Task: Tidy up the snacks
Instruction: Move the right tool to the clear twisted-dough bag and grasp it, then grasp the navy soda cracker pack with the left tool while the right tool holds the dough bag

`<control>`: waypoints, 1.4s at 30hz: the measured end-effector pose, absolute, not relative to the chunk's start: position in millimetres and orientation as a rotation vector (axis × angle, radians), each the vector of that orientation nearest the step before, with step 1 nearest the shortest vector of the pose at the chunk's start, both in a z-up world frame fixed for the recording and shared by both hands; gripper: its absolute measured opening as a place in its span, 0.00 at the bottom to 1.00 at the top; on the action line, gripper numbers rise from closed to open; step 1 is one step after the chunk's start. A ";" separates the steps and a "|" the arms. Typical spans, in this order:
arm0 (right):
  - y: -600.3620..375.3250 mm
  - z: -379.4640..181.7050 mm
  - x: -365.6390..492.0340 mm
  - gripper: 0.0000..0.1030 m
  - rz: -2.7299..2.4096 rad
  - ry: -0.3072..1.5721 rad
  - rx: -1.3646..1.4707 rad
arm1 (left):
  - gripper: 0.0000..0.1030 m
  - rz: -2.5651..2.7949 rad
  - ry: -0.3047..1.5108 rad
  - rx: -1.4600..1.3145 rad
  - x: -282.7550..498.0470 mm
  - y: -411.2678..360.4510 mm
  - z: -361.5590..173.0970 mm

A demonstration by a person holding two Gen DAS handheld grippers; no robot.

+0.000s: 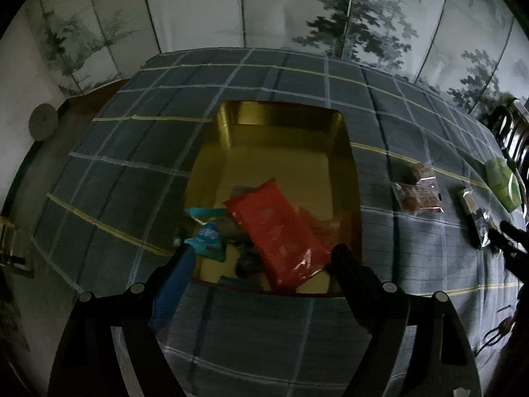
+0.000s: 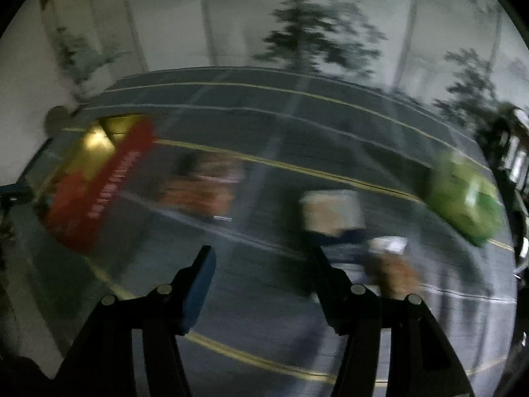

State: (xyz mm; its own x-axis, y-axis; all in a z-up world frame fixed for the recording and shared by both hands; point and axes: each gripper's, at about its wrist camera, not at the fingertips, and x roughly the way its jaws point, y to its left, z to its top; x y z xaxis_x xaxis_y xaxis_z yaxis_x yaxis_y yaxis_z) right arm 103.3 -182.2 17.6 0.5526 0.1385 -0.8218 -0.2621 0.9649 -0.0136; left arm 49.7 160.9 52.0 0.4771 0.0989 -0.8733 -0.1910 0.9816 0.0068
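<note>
A gold tin (image 1: 284, 122) sits on the plaid tablecloth. It holds a red snack packet (image 1: 277, 228), a teal packet (image 1: 206, 231) and darker items under them. My left gripper (image 1: 263, 258) is open and empty just above the tin's near edge. To the right lie a clear bag of brown snacks (image 1: 418, 192), a silver and white packet (image 1: 474, 215) and a green packet (image 1: 502, 178). My right gripper (image 2: 261, 254) is open and empty above the cloth. Its view is blurred, showing the brown bag (image 2: 201, 188), the white packet (image 2: 334, 211), the green packet (image 2: 466, 198) and the tin's red side (image 2: 99, 182).
The plaid cloth (image 1: 264, 327) covers the whole table. A wall with tree wallpaper (image 1: 363, 23) stands behind it. A dark chair back (image 1: 512, 132) is at the far right. The other gripper's dark tip (image 1: 510, 231) shows at the right edge.
</note>
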 end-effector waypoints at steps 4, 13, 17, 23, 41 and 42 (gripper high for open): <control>-231.5 9.1 108.2 0.57 0.155 0.987 -0.146 | 0.79 0.170 1.071 -0.080 54.8 148.4 50.0; -280.9 -17.5 116.4 0.57 0.157 1.042 -0.106 | 0.79 0.131 1.088 -0.046 67.2 109.0 48.0; -283.9 -29.7 119.7 0.57 0.185 1.051 -0.130 | 0.79 0.107 1.103 -0.002 74.3 83.2 44.7; -290.9 -38.8 124.7 0.57 0.230 1.037 -0.066 | 0.79 0.062 1.115 0.035 82.4 50.6 44.0; -296.5 -40.6 124.6 0.37 0.262 0.995 -0.045 | 0.79 -0.045 1.166 0.134 91.4 -16.4 25.4; -298.5 -41.1 124.9 0.37 0.250 0.991 -0.042 | 0.79 -0.046 1.169 0.133 91.8 -17.7 24.8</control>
